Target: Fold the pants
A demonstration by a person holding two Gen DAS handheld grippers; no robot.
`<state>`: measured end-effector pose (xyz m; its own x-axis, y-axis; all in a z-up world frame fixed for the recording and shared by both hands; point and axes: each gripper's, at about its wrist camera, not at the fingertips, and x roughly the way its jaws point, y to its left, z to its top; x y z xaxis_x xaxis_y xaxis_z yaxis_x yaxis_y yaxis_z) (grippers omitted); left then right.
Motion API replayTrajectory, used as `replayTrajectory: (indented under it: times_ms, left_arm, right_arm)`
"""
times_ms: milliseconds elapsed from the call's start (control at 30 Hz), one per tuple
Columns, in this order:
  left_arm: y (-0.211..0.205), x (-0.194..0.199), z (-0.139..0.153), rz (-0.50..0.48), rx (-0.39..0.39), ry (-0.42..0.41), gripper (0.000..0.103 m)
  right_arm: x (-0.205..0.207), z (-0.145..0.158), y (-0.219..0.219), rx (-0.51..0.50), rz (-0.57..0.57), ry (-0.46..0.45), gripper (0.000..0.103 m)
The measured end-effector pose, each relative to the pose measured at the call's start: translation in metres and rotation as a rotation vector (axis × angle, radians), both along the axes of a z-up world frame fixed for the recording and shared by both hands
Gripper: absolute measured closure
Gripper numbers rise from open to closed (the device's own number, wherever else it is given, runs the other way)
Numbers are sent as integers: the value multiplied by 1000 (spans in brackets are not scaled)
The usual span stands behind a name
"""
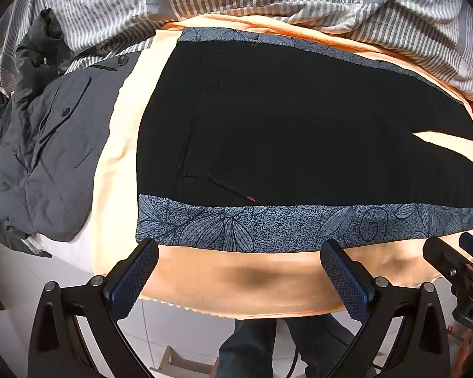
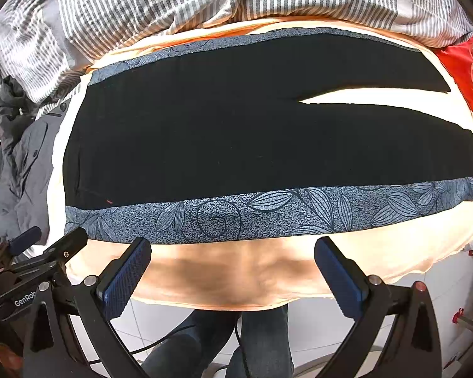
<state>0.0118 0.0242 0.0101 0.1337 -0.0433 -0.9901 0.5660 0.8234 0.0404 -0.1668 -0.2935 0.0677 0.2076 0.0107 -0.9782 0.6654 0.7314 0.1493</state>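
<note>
both grippers hover side by side, apart from each other. the left gripper [image 1: 239, 266] has its jaws spread wide, nothing between them. the right gripper [image 2: 233, 263] matches, jaws wide and empty. the person's legs [image 2: 217, 340] stand below, in dark jeans.

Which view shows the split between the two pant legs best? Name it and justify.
The right wrist view. There the split shows as a long, bright wedge of peach sheet between both legs of the black pants, ends included. The left wrist view catches only a short sliver of it near its right edge.
</note>
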Motion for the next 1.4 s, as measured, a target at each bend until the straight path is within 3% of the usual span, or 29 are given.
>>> replayTrajectory:
  times_ms: [933, 1067, 1167, 1400]
  left_arm:
    - [0, -3, -5, 10, 4, 9, 0]
    - [2, -1, -7, 34, -31, 42, 0]
    - [11, 5, -12, 94, -81, 81, 0]
    - [29, 8, -34, 150, -147, 129, 0]
  right_arm:
    - [-4, -4, -3, 10, -11, 4, 0]
    - [-6, -6, -5, 23, -18, -7, 0]
    - [-14, -13, -11, 92, -61, -53, 0]
    - [-43, -62, -31, 421, -260, -266, 0]
